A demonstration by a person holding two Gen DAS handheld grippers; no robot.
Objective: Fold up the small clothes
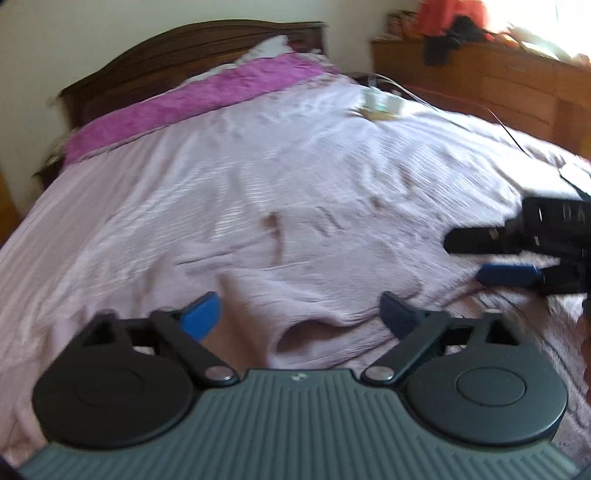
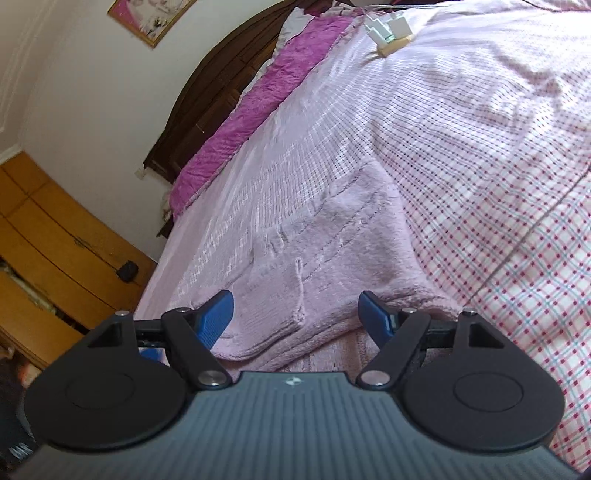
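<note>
Here's the pale pink fleece garment (image 2: 332,240), lying flat on the bed (image 2: 498,166) near its edge, one hem turned toward the camera; in the blurred left view it shows as a pinkish cloth (image 1: 295,280) with an opening at its near end; the left tool (image 1: 299,314) hangs just over that end, blue pads spread wide, nothing gripped; the right tool (image 2: 297,317) sits over the garment's near hem, pads equally wide, holding nothing; further out, a magenta blanket (image 2: 258,99) lies across the head of the bed by the dark wooden headboard (image 1: 184,51); small white boxes (image 2: 388,31) rest on the checked cover.
</note>
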